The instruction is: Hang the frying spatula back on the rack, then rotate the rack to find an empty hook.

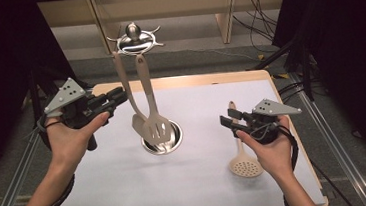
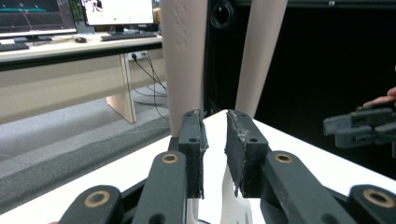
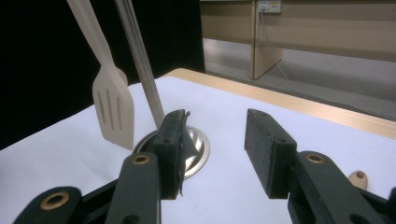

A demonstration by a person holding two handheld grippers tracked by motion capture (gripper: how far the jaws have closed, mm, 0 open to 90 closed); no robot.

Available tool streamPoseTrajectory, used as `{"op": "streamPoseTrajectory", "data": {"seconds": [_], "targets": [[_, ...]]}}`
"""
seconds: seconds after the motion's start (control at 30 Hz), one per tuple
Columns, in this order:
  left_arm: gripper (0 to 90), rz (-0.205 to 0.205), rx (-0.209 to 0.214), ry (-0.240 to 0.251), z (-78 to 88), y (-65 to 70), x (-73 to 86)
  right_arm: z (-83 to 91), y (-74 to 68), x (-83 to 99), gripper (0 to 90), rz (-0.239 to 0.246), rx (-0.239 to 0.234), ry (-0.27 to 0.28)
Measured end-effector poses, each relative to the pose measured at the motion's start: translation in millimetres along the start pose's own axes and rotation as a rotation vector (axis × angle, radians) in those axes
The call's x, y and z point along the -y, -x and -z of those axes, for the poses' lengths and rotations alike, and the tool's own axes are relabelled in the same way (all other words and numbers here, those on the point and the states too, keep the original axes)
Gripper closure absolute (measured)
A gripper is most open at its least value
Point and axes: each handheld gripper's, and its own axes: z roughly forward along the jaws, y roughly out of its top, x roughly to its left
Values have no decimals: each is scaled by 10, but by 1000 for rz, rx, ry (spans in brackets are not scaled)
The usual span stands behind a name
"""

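Note:
A metal utensil stand has a round base (image 1: pixel 174 141) on the white mat and a hooked top (image 1: pixel 134 37). Two beige utensils hang from it: a slotted spatula (image 1: pixel 155 128) and a second utensil with a tilted handle (image 1: pixel 124 85). My left gripper (image 1: pixel 118 96) is level, its tips right by that tilted handle. In the left gripper view the jaws (image 2: pixel 215 119) stand a narrow gap apart with nothing between the pads, and the handle (image 2: pixel 184 60) rises just beyond the left one. My right gripper (image 1: pixel 226 119) is open and empty, above a beige skimmer (image 1: pixel 245 167) lying on the mat.
The right gripper view looks past its open jaws (image 3: pixel 215 116) at the stand's pole (image 3: pixel 140 60), base (image 3: pixel 198 149) and the slotted spatula (image 3: pixel 114 109). The table's wooden edge (image 1: pixel 284 104) runs close on the right. Desks stand beyond the table.

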Motion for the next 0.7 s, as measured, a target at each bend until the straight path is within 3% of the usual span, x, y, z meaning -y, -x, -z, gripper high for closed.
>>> {"op": "streamPoseTrajectory", "data": {"seconds": [0.4,0.47,0.5,0.53,0.63,0.7], "targets": [[774,4,-9,97,111,-37,-315,56,27,19,589,-4,20,-3],[779,7,-7,107,115,-55,-353,60,17,31,587,-25,28,-9],[784,10,-7,112,113,-62,-366,53,38,34,585,-6,27,-10],[790,11,-10,116,109,-75,-388,57,28,36,584,-28,31,-17],[816,19,-15,127,90,-85,-430,35,64,53,583,3,38,-10],[841,24,-19,132,77,-81,-447,35,44,74,583,-54,31,-36]]}}
